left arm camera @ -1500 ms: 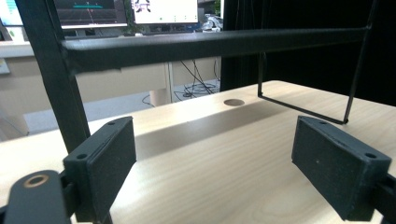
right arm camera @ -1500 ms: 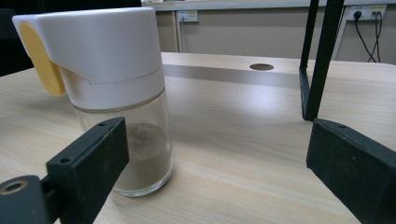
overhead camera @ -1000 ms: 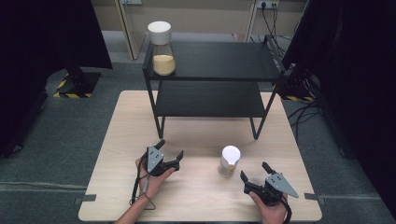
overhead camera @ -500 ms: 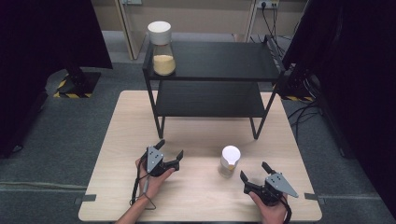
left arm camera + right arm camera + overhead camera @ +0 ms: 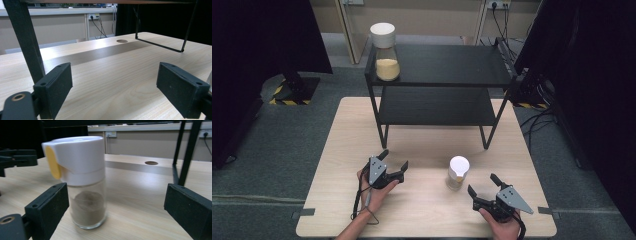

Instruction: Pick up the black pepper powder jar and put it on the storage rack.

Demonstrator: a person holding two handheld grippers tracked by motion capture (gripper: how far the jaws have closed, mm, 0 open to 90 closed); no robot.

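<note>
A small glass jar (image 5: 458, 172) with a white lid and a yellow tab stands upright on the wooden table (image 5: 427, 142); it holds a little brown powder (image 5: 86, 207). My right gripper (image 5: 482, 184) rests open just to the front right of it, with nothing between its jaws. In the right gripper view the jar (image 5: 80, 180) stands ahead of the left jaw, apart from both pads, and the gripper (image 5: 117, 202) is open. My left gripper (image 5: 394, 158) lies open on the table to the jar's left, a hand around it. Its jaws (image 5: 117, 87) frame bare tabletop.
A black two-tier shelf (image 5: 437, 65) stands at the back of the table, one leg (image 5: 25, 37) close ahead of the left gripper. A larger white-lidded jar (image 5: 384, 50) with yellowish grains sits on the top tier's left corner. A round hole (image 5: 151, 163) pierces the tabletop.
</note>
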